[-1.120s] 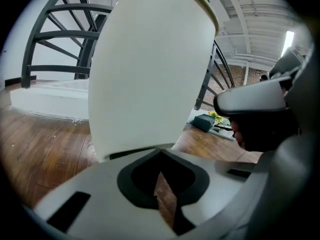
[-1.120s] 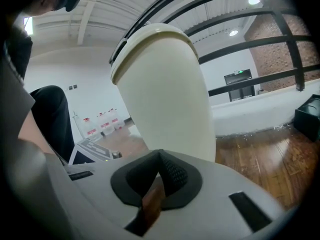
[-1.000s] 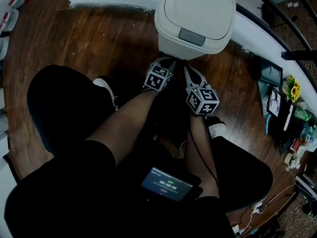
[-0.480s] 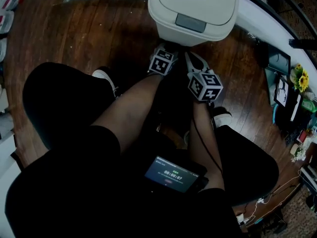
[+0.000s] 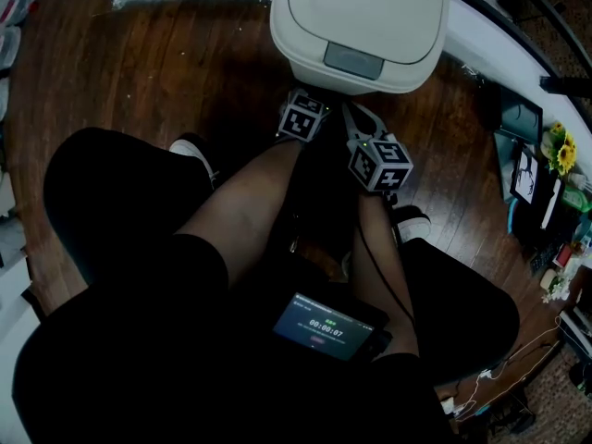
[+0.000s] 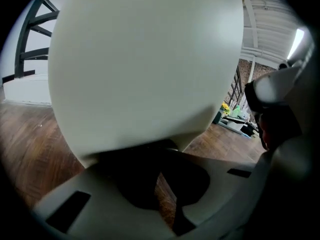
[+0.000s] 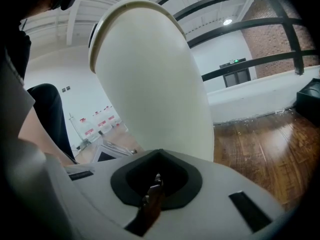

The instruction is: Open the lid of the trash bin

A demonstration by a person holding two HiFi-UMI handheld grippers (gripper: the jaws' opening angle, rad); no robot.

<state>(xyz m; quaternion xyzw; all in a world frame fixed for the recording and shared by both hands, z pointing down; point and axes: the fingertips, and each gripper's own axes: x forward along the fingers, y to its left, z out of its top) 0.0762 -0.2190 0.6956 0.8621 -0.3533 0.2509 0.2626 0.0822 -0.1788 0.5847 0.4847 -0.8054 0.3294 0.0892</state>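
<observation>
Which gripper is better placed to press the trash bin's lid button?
Probably the right gripper: its jaws point almost straight at the grey rectangular button on the cream plastic trash bin. The left gripper sits off to the side.

Smooth, matt cream plastic trash bin (image 5: 361,17) with a grey plastic push panel (image 5: 351,60), standing on a dark, glossy wood-plank floor (image 5: 185,72). Matt black cloth clothing (image 5: 120,202).

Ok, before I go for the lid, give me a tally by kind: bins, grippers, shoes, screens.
Trash bin: 1
Grippers: 2 (left gripper, right gripper)
Shoes: 2 (left shoe, right shoe)
Screen: 1
Total: 6
</observation>
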